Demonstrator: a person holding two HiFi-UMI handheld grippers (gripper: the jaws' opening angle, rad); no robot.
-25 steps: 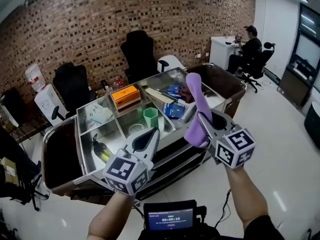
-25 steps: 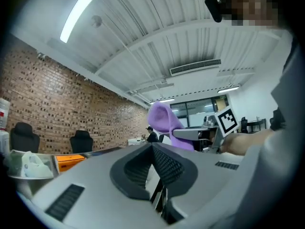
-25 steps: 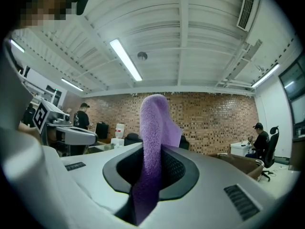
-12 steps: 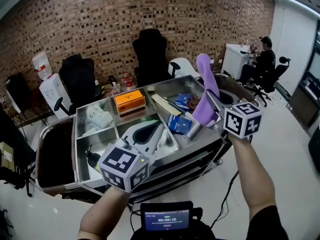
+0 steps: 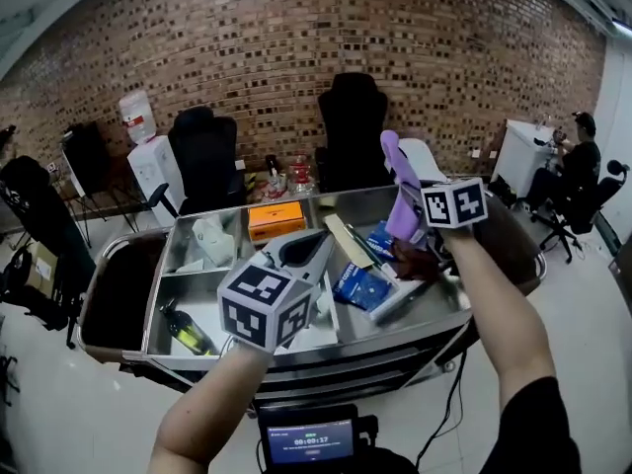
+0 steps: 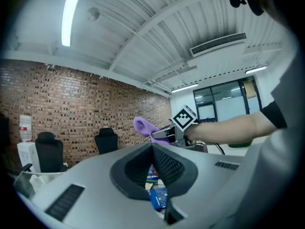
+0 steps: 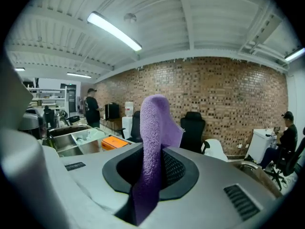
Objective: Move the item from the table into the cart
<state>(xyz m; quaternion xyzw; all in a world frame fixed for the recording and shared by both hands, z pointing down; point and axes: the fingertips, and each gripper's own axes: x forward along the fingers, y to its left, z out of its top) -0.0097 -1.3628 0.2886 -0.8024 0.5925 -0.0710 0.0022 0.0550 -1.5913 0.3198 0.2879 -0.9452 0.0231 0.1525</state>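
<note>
- left gripper (image 5: 318, 243): jaws together, nothing in them (idle above the middle of the cart (image 5: 336, 349))
- right gripper (image 5: 407, 208): clamped on the purple cloth (image 5: 398, 171), held upright in the air over the cart's right side
- cloth not in the cart yet; pickup looks done, lowering and release remain

Timer "00:00:17" on small screen (image 5: 307, 441); print on blue packets (image 5: 360, 286) too small
</note>
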